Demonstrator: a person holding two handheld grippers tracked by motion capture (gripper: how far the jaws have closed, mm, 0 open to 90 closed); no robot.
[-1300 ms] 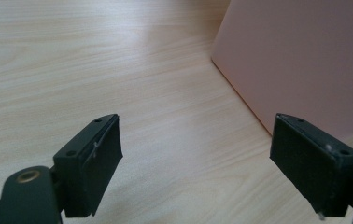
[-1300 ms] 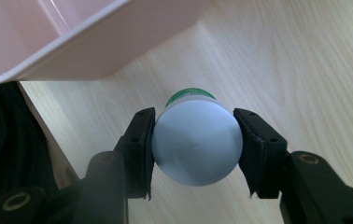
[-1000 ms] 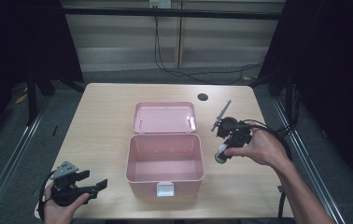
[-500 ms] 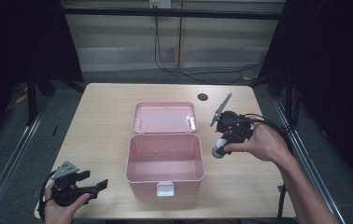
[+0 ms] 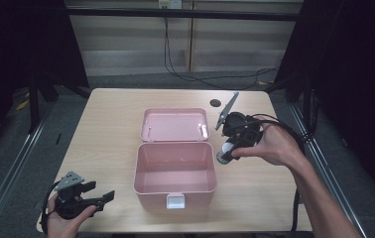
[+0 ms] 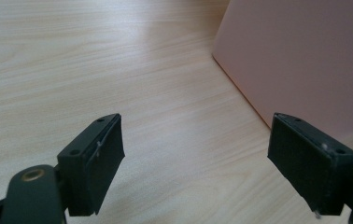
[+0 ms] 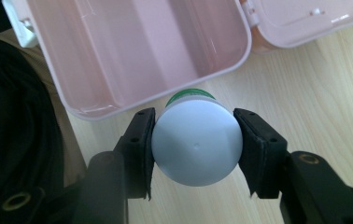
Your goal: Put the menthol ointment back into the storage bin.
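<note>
From above, I see my right gripper [image 5: 227,151] clamping a white-capped bottle [image 5: 223,154] just right of the open pink box [image 5: 174,168]; my left gripper [image 5: 98,196] rests to the box's left. Left gripper view: jaws wide apart, just now closing slightly, nothing between them. Right gripper view: pads [image 7: 139,147] squeeze the bottle [image 7: 196,140] beside the box [image 7: 132,51].
</note>
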